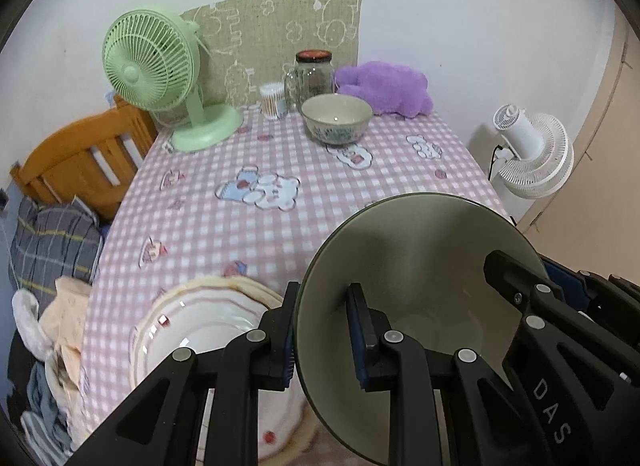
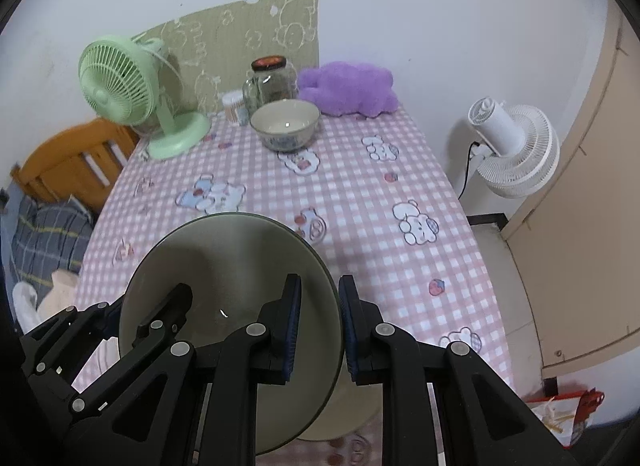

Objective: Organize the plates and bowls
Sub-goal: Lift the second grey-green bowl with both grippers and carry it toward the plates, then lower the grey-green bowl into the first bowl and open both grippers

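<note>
2 grippers, left gripper (image 1: 322, 332) & right gripper (image 2: 319, 330), clamped on green bowl (image 1: 420, 266) rim, opp. sides

Lifted olive bowl (image 1: 420, 266), stacked plates (image 1: 200, 326)

The olive bowl (image 1: 420, 266) looks like smooth glazed ceramic with a dull sheen, clamped between matt black plastic fingers (image 1: 276, 346) faced with blue ribbed pads (image 1: 288, 362) on both grippers. Left of that bowl, the white plates (image 1: 192, 326) are glossy and catch bright glints, and the pink checked tablecloth (image 1: 320, 193) beneath looks soft and matt. Beyond the bowl stand a glazed patterned bowl (image 1: 337, 117), a clear glass jar (image 1: 314, 73), a fuzzy purple plush (image 1: 384, 87) and a ribbed green plastic fan (image 1: 152, 61).
</note>
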`<move>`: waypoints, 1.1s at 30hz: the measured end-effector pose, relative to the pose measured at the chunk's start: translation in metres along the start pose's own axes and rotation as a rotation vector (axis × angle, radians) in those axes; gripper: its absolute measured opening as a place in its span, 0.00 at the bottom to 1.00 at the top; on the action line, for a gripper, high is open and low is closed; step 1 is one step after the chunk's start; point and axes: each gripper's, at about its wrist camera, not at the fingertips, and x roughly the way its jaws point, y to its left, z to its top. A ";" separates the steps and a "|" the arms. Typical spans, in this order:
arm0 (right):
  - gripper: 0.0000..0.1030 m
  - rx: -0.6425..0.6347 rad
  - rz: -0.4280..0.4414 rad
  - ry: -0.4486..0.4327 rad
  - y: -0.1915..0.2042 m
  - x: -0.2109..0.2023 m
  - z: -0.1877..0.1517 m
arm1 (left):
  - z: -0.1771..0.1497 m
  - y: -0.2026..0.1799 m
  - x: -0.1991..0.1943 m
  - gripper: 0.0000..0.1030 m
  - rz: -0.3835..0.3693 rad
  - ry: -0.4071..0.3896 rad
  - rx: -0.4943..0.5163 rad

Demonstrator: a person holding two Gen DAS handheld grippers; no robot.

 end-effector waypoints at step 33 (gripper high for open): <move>0.22 -0.158 0.113 0.178 -0.043 0.058 -0.033 | -0.045 -0.043 0.043 0.21 0.130 0.140 -0.105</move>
